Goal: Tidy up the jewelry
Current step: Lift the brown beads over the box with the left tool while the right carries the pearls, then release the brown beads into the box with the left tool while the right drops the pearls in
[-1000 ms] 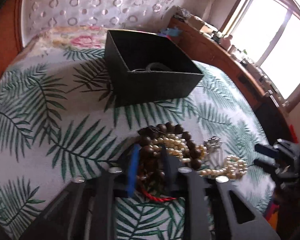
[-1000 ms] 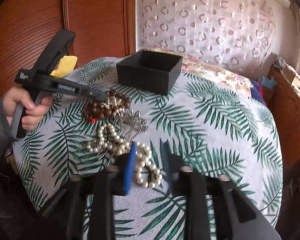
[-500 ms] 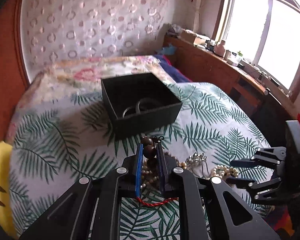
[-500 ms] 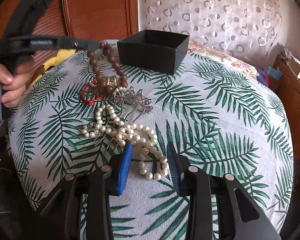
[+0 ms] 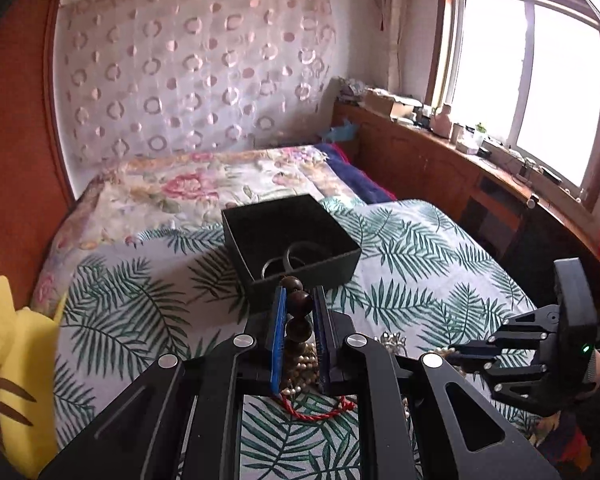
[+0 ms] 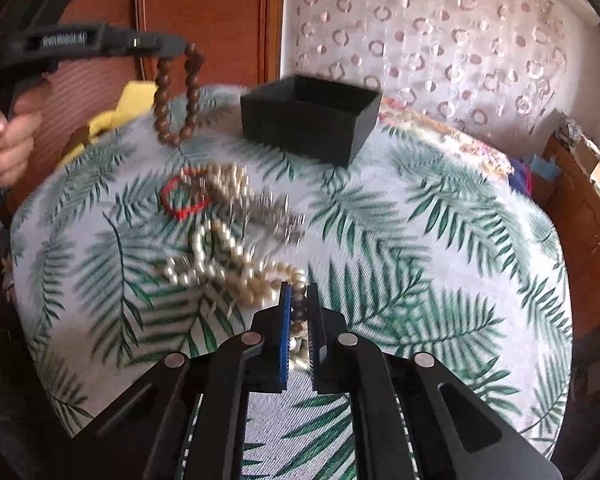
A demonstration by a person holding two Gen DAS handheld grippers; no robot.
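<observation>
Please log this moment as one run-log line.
left gripper: shut on brown bead bracelet, lifted | right gripper: jaws just closed on pearl strand | black box: open

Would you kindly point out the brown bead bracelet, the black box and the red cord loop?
brown bead bracelet (image 6: 162, 92), right wrist view, left hanging strand.
black box (image 5: 308, 278), left wrist view, near outer wall.
red cord loop (image 6: 168, 200), right wrist view, left curve.

My left wrist camera sits just behind its fingers, raised above the table's left edge, facing across the palm-print table (image 5: 420, 248) toward the window. My right wrist camera sits low and close at the near edge, facing the curtained wall. Both views share the black box (image 5: 288, 240) (image 6: 312, 116) at the far edge.
</observation>
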